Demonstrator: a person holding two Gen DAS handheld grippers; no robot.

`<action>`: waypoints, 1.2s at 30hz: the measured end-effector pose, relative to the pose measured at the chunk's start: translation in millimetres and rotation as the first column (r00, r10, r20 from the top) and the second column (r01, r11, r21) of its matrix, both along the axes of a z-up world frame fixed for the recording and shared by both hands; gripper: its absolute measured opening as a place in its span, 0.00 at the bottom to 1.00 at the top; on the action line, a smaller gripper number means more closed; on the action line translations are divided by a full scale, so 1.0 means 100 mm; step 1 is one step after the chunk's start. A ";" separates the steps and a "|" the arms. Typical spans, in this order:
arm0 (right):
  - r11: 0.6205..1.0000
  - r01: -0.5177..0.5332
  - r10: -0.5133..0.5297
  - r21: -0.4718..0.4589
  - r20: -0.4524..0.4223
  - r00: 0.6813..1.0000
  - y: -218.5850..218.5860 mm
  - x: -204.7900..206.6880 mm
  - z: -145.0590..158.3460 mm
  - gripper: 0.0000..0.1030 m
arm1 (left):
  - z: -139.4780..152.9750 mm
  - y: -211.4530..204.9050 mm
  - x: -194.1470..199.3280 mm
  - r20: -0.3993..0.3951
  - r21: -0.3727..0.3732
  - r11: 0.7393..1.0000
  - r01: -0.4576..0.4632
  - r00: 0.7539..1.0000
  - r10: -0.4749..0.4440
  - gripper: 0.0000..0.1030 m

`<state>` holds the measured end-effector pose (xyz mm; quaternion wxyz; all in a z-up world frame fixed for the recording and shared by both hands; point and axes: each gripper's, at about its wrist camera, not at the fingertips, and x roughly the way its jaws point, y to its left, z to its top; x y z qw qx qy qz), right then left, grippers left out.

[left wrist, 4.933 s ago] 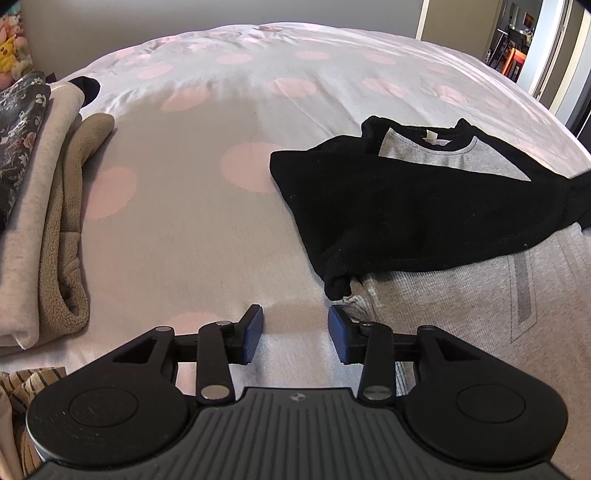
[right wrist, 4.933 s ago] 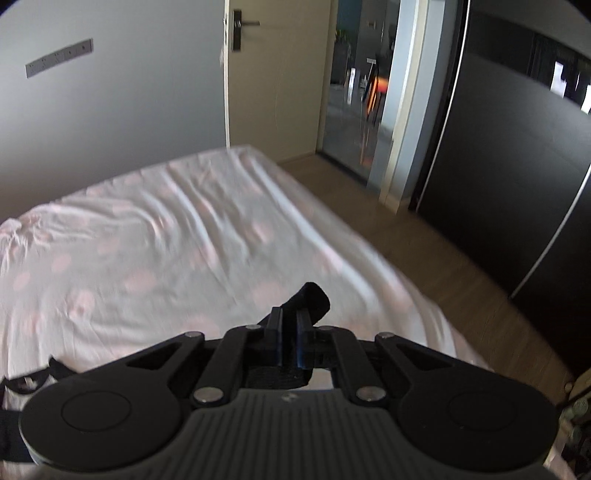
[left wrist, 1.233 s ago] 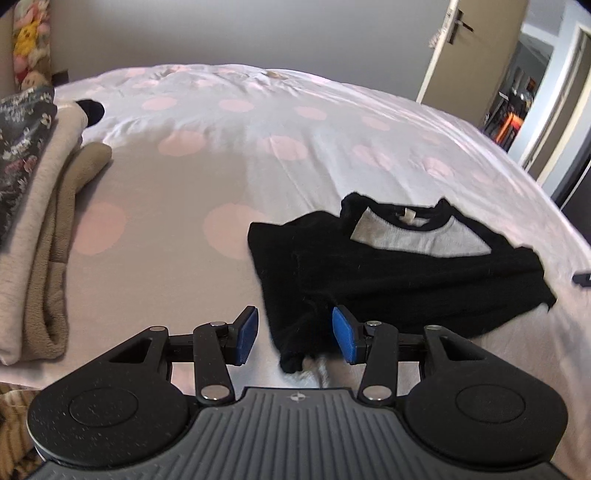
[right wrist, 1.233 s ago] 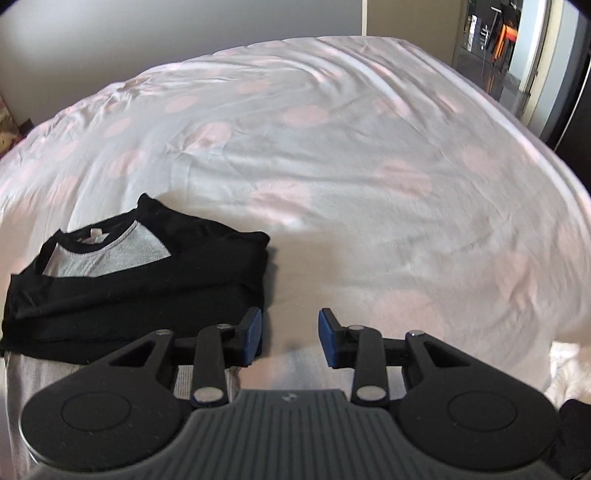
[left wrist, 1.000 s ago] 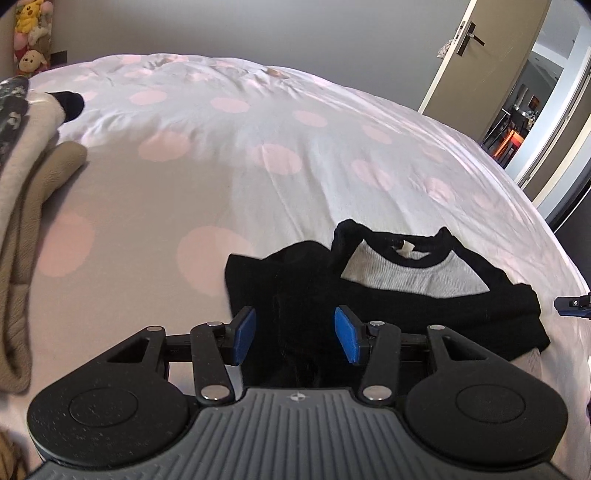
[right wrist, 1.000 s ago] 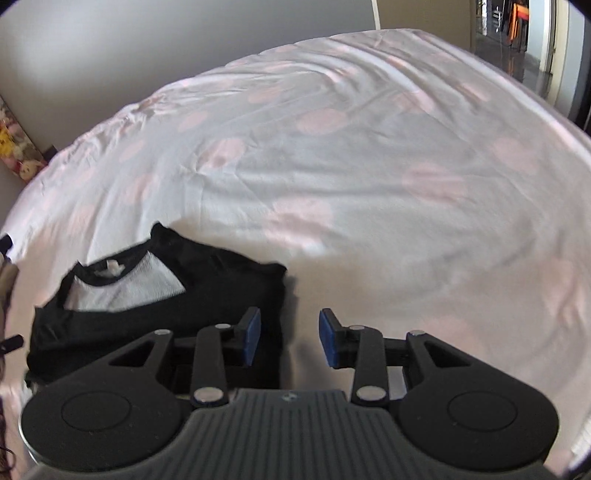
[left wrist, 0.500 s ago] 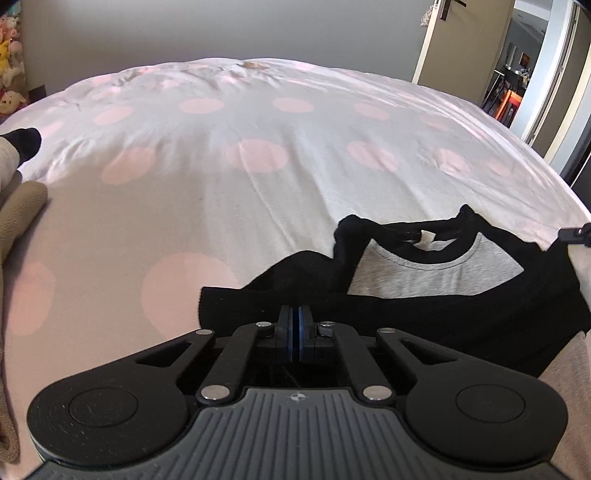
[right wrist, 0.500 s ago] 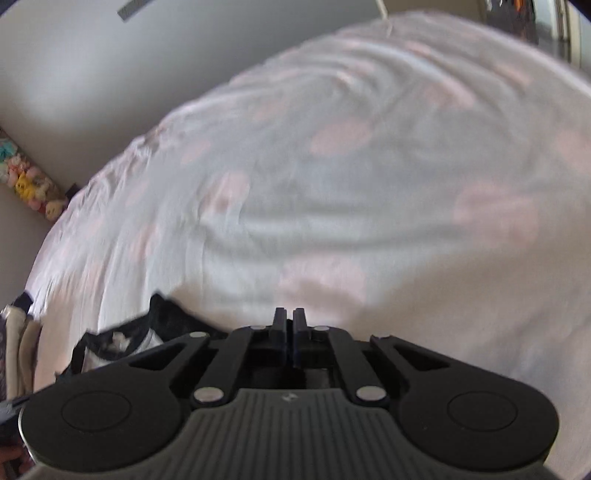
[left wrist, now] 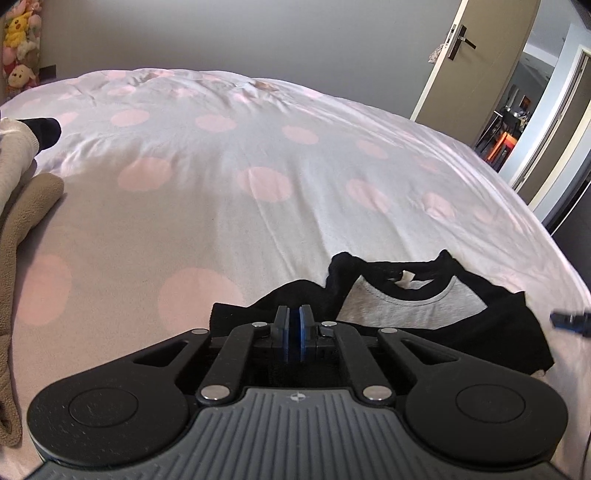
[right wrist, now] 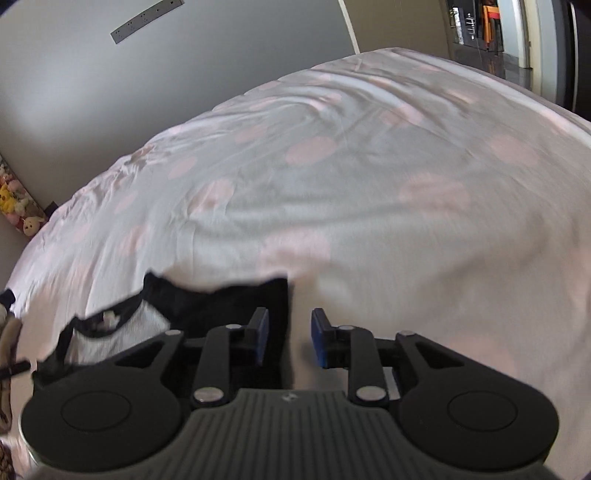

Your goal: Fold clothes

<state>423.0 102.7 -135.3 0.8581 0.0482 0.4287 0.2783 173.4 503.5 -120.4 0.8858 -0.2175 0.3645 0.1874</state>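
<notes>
A black shirt with a grey front panel (left wrist: 417,310) lies folded on the bed, collar pointing away from me. My left gripper (left wrist: 294,325) sits at its near left black edge. Its blue pads are almost together with a thin strip of dark cloth between them, and the jaws are starting to open. In the right wrist view the same shirt (right wrist: 207,302) lies at lower left. My right gripper (right wrist: 287,332) is opening. The shirt's right black edge lies against its left finger, and the pads do not press on it.
The bed's white cover with pink dots (left wrist: 258,184) stretches far ahead. Folded beige and cream clothes (left wrist: 22,221) and a black sock (left wrist: 44,129) lie at the left. Plush toys (left wrist: 18,33) sit in the far left corner. An open door (left wrist: 480,55) is at right.
Both grippers came down open over the shirt's near edge and shut on it. Since then the right gripper has opened; the left stays almost shut on the cloth.
</notes>
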 end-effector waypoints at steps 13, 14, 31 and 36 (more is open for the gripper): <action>0.994 0.108 -0.110 0.025 0.113 0.988 0.12 -0.96 -0.22 0.42 | -0.26 -0.02 0.21 -0.116 -0.015 1.000 -0.011 0.993 0.009 0.11; 0.995 0.095 -0.097 0.023 0.109 0.989 0.12 -0.96 -0.25 0.42 | -0.26 -0.03 0.21 -0.109 -0.011 1.000 -0.014 0.994 0.012 0.07; 0.979 0.188 -0.190 0.078 0.018 0.982 -0.12 -0.76 -0.35 0.45 | -0.09 0.15 0.01 -0.078 0.055 0.988 -0.144 0.986 0.148 0.03; 0.975 0.203 -0.207 0.088 0.030 0.978 -0.14 -0.75 -0.32 0.45 | -0.08 0.16 -0.17 0.039 -0.018 0.990 -0.141 0.989 0.141 0.30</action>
